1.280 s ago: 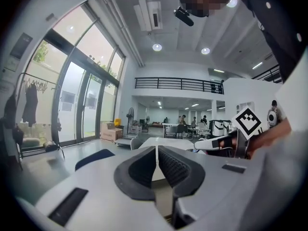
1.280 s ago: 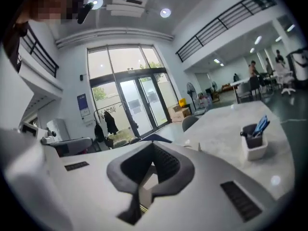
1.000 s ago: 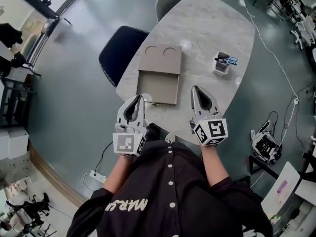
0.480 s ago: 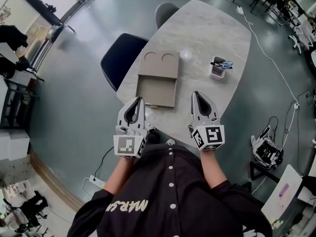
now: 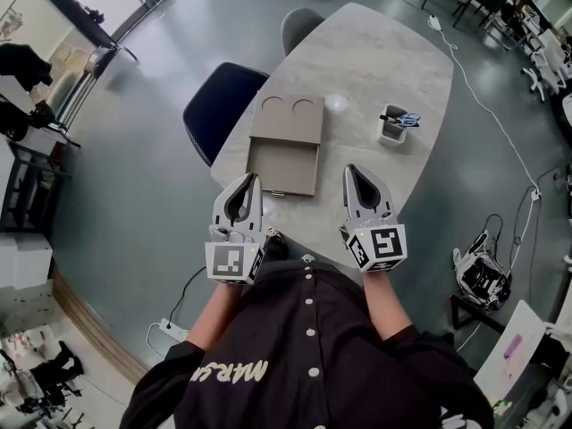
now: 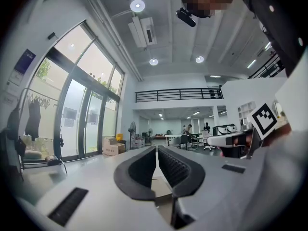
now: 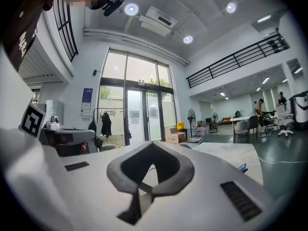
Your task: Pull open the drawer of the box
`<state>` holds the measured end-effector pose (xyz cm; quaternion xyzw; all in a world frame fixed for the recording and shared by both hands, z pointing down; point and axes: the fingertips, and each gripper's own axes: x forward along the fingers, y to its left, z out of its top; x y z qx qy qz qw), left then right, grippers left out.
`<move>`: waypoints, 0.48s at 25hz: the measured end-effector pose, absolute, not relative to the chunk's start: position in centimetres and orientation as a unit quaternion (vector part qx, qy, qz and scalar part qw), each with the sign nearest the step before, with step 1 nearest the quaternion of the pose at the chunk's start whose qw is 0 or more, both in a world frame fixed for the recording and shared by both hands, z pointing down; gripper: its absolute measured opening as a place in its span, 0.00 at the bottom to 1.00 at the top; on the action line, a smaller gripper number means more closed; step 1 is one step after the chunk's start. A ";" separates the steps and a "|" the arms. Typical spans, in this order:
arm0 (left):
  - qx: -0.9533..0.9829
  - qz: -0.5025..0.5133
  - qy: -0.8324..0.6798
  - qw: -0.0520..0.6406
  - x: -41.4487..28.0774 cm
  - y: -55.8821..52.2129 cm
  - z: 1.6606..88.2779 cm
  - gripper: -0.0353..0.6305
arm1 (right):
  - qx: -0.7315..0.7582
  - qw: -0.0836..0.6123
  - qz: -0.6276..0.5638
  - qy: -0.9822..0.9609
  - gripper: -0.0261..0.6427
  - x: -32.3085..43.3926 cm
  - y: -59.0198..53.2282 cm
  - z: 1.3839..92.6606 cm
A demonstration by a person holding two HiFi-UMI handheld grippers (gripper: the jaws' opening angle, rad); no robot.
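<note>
Over the pale marbled table's (image 5: 384, 61) near edge: white left gripper (image 5: 254, 179) narrowed to a sliver, white right gripper (image 5: 351, 172) pinched tight, both empty. Beyond, by the left edge: flat brown cardboard box (image 5: 289, 119), drawer (image 5: 284, 166) already out. Likely light, flimsy; best taken by its front tab (image 5: 279, 193).

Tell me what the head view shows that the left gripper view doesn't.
Only the head view shows the table top, the box with its drawer pulled out, the pen holder and the dark chair. Only the left gripper view shows ceiling lights, tall windows and a balcony railing. Both show the left gripper, jaws together, and the right gripper. A tan sliver past the left jaws may be the box.
</note>
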<state>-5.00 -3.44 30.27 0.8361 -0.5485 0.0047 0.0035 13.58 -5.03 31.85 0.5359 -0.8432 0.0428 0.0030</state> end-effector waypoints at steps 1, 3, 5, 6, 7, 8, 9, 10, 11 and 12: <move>0.836 0.004 -0.548 0.002 -5.0 -3.5 30.2 0.09 | 0.534 0.004 0.042 -0.844 0.03 13.5 -5.0 31.9; 0.837 0.005 -0.547 0.000 -5.0 -3.6 30.2 0.09 | 0.534 0.007 0.041 -0.844 0.03 13.4 -5.1 31.9; 0.837 0.006 -0.547 -0.001 -4.9 -3.6 30.2 0.09 | 0.536 0.006 0.043 -0.843 0.03 13.5 -5.1 31.9; 0.837 0.006 -0.547 -0.001 -4.9 -3.5 30.2 0.09 | 0.536 0.006 0.044 -0.843 0.03 13.5 -5.1 31.9; 0.837 0.006 -0.547 -0.001 -4.9 -3.5 30.3 0.09 | 0.536 0.007 0.045 -0.843 0.03 13.5 -5.1 32.0; 0.837 0.006 -0.547 -0.001 -5.0 -3.5 30.3 0.09 | 0.536 0.008 0.044 -0.843 0.03 13.4 -5.1 32.0; 0.837 0.006 -0.547 -0.002 -5.0 -3.5 30.2 0.09 | 0.536 0.010 0.042 -0.843 0.03 13.4 -5.1 32.0; 0.837 0.005 -0.548 -0.003 -5.0 -3.5 30.2 0.09 | 0.536 0.013 0.039 -0.843 0.03 13.3 -5.1 32.1; 0.836 0.005 -0.548 -0.004 -5.1 -3.5 30.2 0.09 | 0.536 0.015 0.036 -0.843 0.03 13.2 -5.1 32.1; 0.836 0.004 -0.549 -0.005 -5.1 -3.5 30.1 0.09 | 0.536 0.018 0.034 -0.843 0.03 13.1 -5.1 32.2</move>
